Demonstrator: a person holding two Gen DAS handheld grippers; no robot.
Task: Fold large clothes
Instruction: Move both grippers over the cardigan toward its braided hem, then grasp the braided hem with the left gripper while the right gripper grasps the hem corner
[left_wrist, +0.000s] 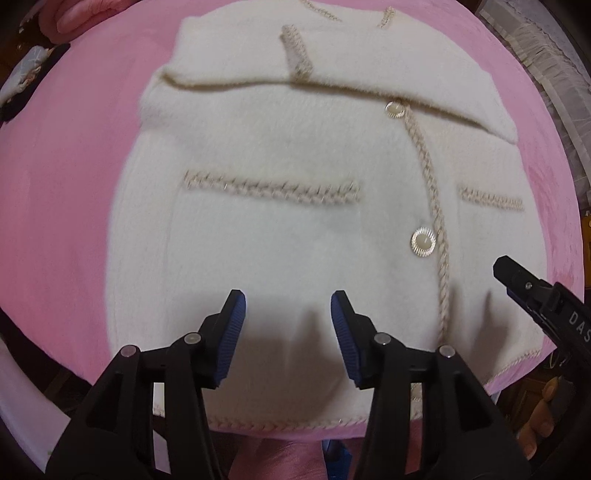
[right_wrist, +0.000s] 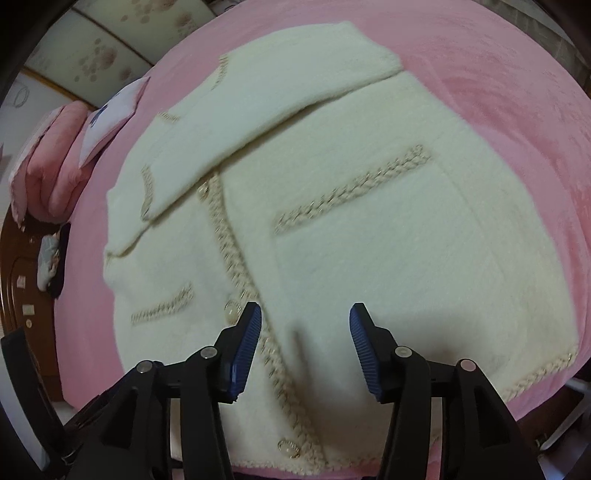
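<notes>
A: What's the surface here?

B: A bed under a pink blanket (right_wrist: 480, 74). A cream cardigan (left_wrist: 295, 229) with braided trim lies flat on it, buttoned, both sleeves folded across the chest, its hem at the near edge of the bed.

A: And the room around it?

B: Folded pink bedding (right_wrist: 51, 166) and a pale pillow (right_wrist: 110, 118) lie at the far left, beside a brown wooden headboard (right_wrist: 14, 280), with flower-patterned panels (right_wrist: 92, 55) behind.

A: The jaws?

B: The left gripper (left_wrist: 288, 321) and right gripper (right_wrist: 306, 339) both hang over the lower cardigan, jaws partway apart, nothing between them.
</notes>
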